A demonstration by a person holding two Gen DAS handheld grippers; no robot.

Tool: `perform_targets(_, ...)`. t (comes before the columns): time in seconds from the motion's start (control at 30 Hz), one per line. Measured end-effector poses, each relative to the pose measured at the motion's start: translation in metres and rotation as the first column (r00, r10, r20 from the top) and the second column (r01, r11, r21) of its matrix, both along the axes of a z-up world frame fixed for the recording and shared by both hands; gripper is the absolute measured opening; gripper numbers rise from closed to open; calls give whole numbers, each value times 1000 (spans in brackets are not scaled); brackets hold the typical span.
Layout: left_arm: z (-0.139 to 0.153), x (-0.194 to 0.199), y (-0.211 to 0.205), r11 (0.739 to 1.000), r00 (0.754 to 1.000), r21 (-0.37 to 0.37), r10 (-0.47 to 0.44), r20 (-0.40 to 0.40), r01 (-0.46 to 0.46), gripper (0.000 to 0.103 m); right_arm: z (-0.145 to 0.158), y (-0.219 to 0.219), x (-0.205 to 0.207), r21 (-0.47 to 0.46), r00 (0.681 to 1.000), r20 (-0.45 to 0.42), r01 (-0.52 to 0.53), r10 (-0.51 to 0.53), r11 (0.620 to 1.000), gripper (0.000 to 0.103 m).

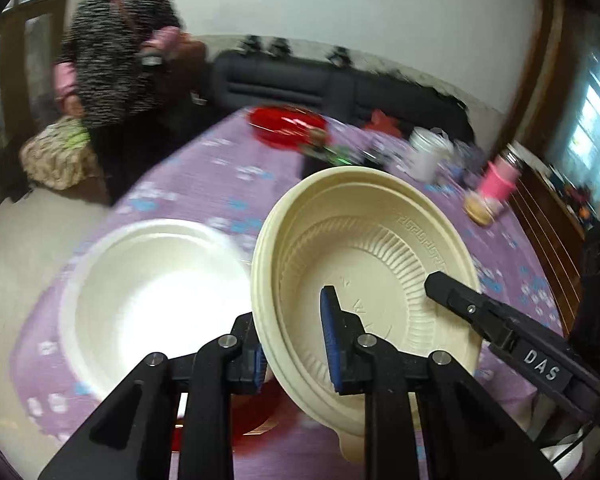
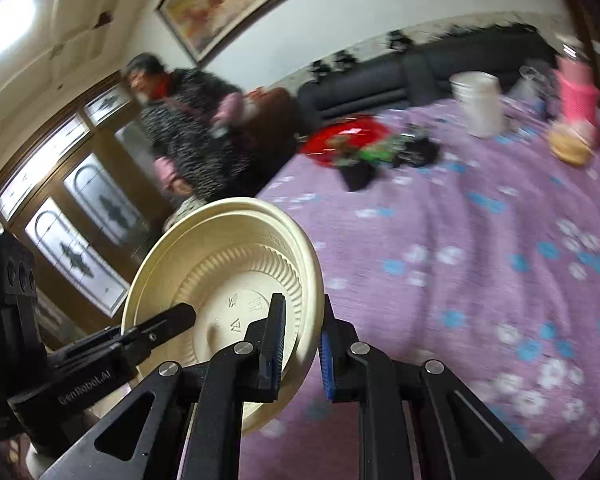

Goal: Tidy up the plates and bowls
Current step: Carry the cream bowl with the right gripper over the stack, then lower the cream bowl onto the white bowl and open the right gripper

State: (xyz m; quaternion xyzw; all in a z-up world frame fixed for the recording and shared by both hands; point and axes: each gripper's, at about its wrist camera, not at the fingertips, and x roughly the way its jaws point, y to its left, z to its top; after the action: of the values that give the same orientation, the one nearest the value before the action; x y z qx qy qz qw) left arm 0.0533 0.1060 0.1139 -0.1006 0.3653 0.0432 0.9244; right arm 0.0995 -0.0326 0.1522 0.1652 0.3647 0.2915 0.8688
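Bowl [image 1: 364, 256] hangs tilted above the purple counter [image 1: 204, 176], both hand-held grippers clamped on opposite rims: left [image 1: 296, 340], right [image 2: 300, 344]. White plate [image 1: 152, 300] lies just beside it. Looks like mid-carry; next, one side lets go and sets it level.

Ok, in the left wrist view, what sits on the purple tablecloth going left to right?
White bowl → cream bowl held up by both grippers → pink cup far right. The red tray and white jar lie farther back.
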Motion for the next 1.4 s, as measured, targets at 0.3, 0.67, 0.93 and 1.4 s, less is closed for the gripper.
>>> perform_targets(0.3,-7,-20,96,987,987,28,156,-30,-155,22,13,122,4,-130,992,35,-116,122,985,17)
perform_targets(0.67,-12,-38,130,977,979,71,203,1,-202,65,-5,166,-2,-341,988,106,-73,116,937,17)
perform_targets(0.93,-6,-64,123,972,973,41,227,48,-229,78,5,162,-14,-326,977,203,1,69,945,51)
perform_targets(1.4,1,-92,90,937,944,150,295,146,-316,95,8,126,-63,-327,967,255,72,15,942,80)
